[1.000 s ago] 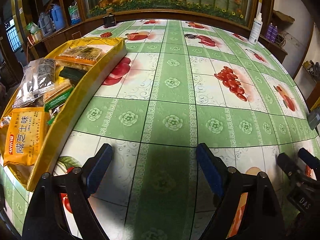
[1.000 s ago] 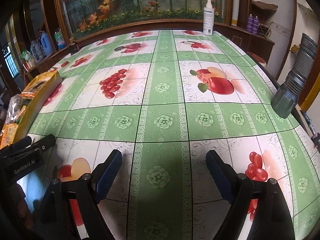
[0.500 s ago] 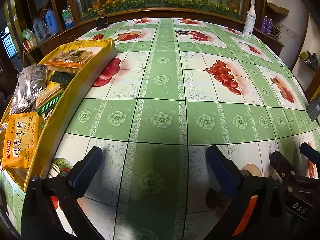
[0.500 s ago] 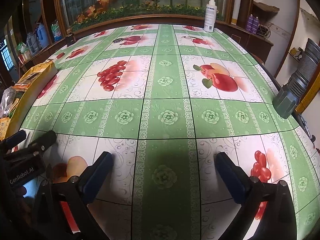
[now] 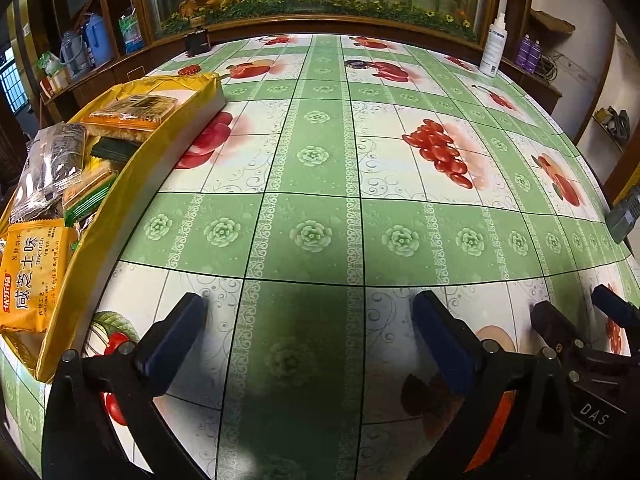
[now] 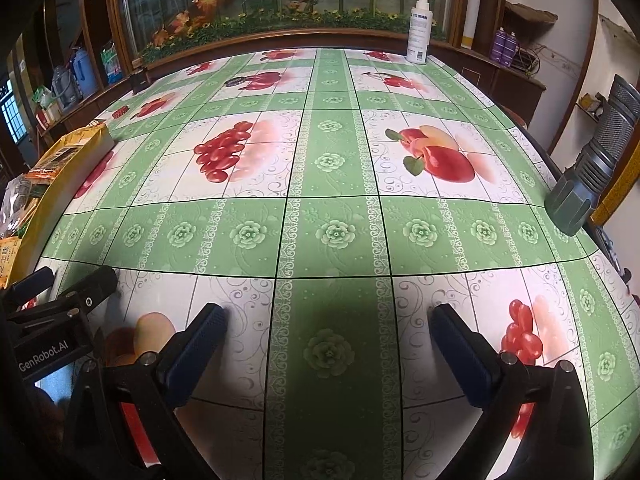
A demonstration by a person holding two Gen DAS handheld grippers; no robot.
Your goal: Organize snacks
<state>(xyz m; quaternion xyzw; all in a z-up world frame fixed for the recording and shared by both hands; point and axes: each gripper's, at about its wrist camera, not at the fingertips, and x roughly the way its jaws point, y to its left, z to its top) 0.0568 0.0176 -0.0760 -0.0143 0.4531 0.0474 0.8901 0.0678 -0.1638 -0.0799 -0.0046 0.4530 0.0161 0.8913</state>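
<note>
- Since the snack packs point(image 5: 60, 184) are light, soft and crinkly, pinch one by a flat edge, gently, so the biscuits inside don't break.
- They lie piled in the yellow box point(image 5: 120, 208) at the table's point(image 5: 312, 184) left side.
- Left gripper point(image 5: 308, 320) and right gripper point(image 6: 328, 328) are both wide apart, holding nothing.
- Only the box wall stands in the way; the spray bottle point(image 6: 418, 28) and flashlight point(image 6: 592, 160) are far off.
</note>
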